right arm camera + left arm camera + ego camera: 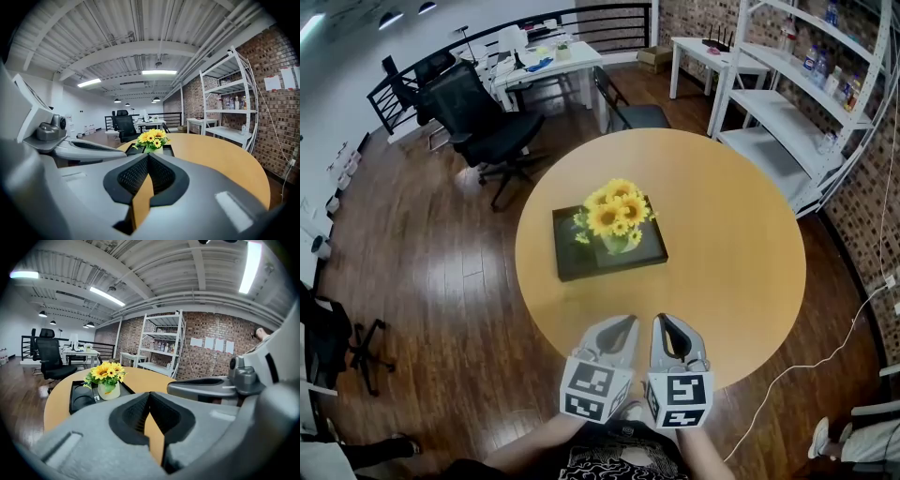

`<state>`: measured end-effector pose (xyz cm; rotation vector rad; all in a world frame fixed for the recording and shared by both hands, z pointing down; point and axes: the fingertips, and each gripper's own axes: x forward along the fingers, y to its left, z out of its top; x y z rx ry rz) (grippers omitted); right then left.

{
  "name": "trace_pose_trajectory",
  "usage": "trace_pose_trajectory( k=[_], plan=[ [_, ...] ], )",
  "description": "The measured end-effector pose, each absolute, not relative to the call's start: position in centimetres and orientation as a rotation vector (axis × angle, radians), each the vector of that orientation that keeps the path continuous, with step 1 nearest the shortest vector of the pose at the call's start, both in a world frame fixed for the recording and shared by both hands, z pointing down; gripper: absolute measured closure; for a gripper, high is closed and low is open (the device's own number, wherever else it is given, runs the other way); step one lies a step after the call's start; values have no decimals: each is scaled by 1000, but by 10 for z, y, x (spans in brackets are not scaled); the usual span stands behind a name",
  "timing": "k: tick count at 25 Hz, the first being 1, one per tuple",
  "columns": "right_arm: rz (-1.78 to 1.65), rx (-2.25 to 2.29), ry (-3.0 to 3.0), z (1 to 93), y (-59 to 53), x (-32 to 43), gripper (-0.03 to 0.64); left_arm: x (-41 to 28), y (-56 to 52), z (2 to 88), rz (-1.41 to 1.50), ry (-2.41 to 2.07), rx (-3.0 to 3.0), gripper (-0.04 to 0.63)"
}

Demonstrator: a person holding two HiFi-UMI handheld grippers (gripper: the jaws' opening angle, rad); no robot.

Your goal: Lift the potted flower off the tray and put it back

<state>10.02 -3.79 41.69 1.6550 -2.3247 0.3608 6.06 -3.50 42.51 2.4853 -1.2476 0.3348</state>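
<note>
A pot of yellow sunflowers (617, 220) stands upright on a dark square tray (572, 264) on the round wooden table (731, 244). My left gripper (627, 322) and right gripper (662, 321) hover side by side over the table's near edge, well short of the tray. On both, the jaws are shut tip to tip with nothing between them. In the left gripper view the flower pot (108, 380) and tray (78, 398) lie ahead to the left of the closed jaws (149, 394). In the right gripper view the flowers (151, 137) sit straight ahead beyond the closed jaws (148, 155).
A black office chair (486, 127) and a second chair (630, 112) stand beyond the table. White shelving (787, 112) runs along the brick wall at right. A white desk (546, 64) is at the back. A cable (825, 356) trails on the floor at right.
</note>
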Motion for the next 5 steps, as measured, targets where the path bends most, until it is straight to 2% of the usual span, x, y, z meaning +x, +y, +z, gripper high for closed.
trace_pose_trajectory(
  k=[5],
  plan=[
    [372,1642,-2339,421,-27,101,617,63,-23,429,350,-1263,2484,592]
  ],
)
